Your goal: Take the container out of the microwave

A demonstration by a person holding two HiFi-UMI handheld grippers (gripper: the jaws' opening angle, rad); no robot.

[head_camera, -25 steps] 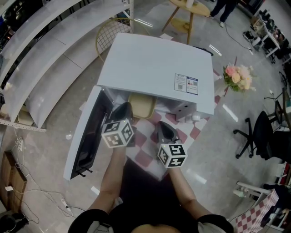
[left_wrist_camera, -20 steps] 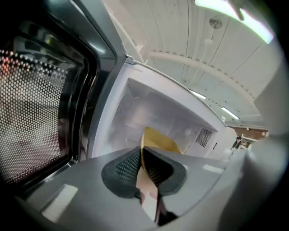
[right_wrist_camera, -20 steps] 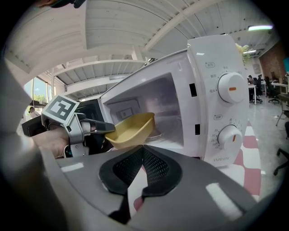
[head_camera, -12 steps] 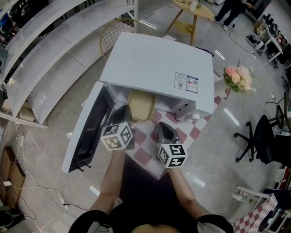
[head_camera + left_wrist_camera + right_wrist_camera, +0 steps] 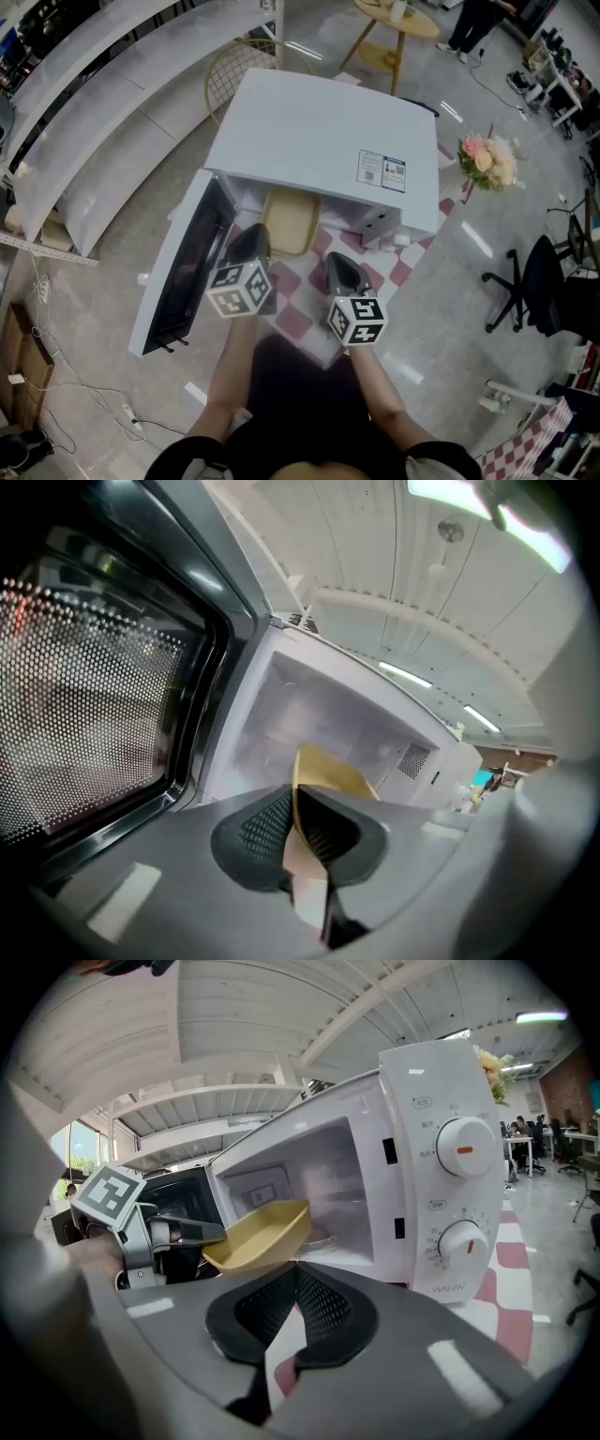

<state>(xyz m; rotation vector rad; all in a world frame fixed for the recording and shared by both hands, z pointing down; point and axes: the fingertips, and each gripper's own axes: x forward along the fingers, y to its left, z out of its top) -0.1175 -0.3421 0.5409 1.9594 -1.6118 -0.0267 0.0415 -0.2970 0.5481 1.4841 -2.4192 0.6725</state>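
Microwave (image 5: pixel 319 141) behind, container (image 5: pixel 291 222) has edged farther out.

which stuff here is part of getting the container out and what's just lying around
In the job: yellow container, held by the left gripper; microwave; its open door.
Just around: right gripper, shut and empty; flowers; office chair; wooden table; checkered cloth.

A red-and-white checkered cloth (image 5: pixel 302 298) lies spread near the middle of the head view. To its right, on the glossy grey floor (image 5: pixel 112 309), stands a bouquet of pink and cream flowers (image 5: pixel 489 159). A black office chair (image 5: pixel 539 281) sits farther right. At the top are a round wooden stand (image 5: pixel 389 28) and, left of it, a gold wire chair (image 5: pixel 230 70). Long white panels (image 5: pixel 84 122) run along the left side, and cables (image 5: pixel 66 394) trail across the floor below them.
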